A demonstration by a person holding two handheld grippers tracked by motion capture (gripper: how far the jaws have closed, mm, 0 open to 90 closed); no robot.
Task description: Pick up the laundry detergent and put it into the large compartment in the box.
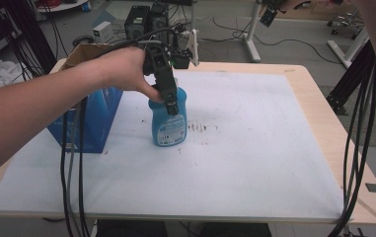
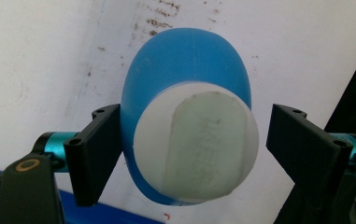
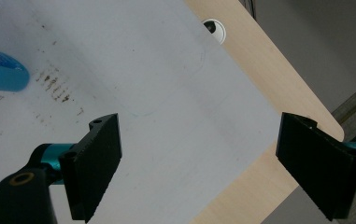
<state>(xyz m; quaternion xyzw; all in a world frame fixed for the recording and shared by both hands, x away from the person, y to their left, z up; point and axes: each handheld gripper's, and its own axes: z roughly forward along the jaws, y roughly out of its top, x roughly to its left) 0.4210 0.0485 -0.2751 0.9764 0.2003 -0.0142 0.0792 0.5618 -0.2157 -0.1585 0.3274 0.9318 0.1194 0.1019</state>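
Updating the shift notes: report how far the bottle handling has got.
Done: the blue plastic bottle with a white cap stands upright on the white mat, beside the blue cardboard box. In hand: the left tool straddles the cap, jaws open, a gap showing on one side. Left: closing and lifting. The right tool waits open over the mat.

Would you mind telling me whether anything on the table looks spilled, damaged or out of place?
Brown specks dot the white mat just right of the upright blue bottle, like dried stains. Nothing else stands out.
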